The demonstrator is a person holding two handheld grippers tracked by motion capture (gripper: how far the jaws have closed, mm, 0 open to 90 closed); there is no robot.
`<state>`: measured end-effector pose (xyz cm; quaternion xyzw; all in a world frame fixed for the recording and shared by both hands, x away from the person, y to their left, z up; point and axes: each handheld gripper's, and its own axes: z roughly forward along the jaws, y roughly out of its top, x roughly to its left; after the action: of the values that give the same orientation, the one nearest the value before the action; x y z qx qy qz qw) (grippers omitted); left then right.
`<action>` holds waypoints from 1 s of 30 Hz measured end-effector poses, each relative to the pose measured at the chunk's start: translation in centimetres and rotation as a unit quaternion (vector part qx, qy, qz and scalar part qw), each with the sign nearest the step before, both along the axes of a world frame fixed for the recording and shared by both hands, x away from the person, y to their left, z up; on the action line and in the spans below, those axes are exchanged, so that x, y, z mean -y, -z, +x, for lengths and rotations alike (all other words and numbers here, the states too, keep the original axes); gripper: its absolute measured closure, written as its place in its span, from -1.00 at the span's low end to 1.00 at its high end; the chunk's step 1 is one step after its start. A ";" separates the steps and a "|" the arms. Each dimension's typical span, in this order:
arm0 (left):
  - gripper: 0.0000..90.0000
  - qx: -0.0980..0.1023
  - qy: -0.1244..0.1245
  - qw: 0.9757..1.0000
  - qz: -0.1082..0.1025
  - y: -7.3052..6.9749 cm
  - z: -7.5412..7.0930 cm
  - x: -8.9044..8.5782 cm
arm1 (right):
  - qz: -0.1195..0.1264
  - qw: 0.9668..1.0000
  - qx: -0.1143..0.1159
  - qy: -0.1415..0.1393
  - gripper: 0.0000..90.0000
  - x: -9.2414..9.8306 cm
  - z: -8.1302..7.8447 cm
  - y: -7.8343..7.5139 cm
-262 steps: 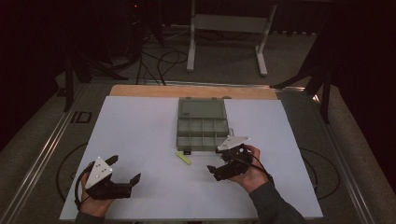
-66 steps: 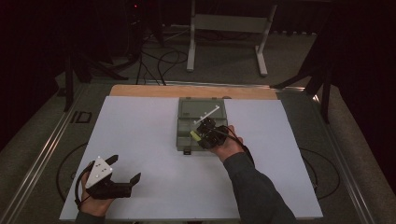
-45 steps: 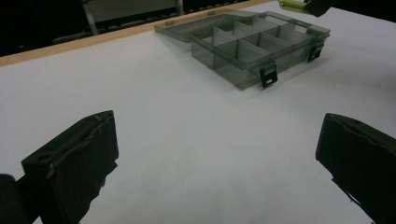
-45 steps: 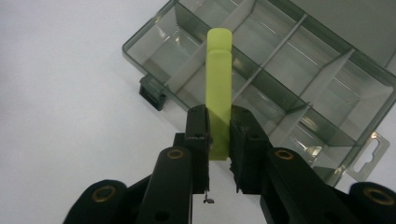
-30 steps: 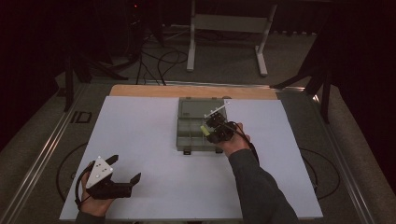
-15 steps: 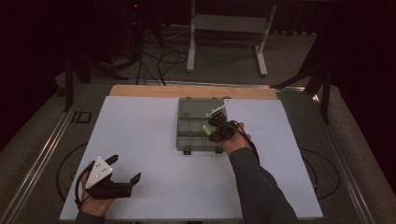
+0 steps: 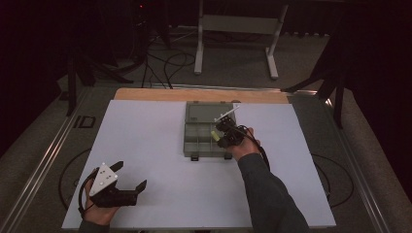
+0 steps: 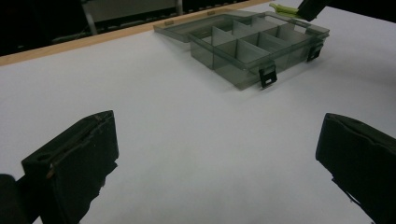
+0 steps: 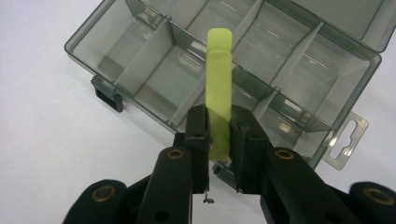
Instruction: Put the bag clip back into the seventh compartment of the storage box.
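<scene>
A yellow-green stick is clamped between the fingers of the right gripper and held above the open compartment box, a grey translucent organiser lying on the white table with its lid folded back on the far side. In the right gripper view the stick points out over the dividers, its free end above the middle compartments; no contact with the box can be seen. The compartments that can be seen look empty, though the near corner is hidden behind the fingers. The left gripper rests well apart near the front left of the table, its jaws spread wide with nothing between them, as the left gripper view confirms. The pick-up is judged done and the carry nearly so. What remains is the lowering of the stick into one compartment and its release. Whether the lid is to be shut afterwards cannot be told.
</scene>
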<state>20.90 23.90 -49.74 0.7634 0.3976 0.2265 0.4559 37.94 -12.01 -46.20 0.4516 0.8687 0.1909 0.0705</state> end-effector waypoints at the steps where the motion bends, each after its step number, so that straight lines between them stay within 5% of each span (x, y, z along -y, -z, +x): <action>1: -1.00 0.000 0.000 1.000 0.000 0.0 0.0 0.0 | -0.001 1.000 -0.001 0.003 0.73 0.0 0.0 0.1; 30: -1.00 0.001 0.002 1.000 0.001 -0.1 0.0 0.1 | -0.011 1.000 -0.007 0.011 0.72 -0.3 0.3 1.2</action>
<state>20.88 23.78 -49.68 0.7643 0.3956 0.2265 0.4562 38.20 -11.74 -47.42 0.4613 0.8664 0.1773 0.0713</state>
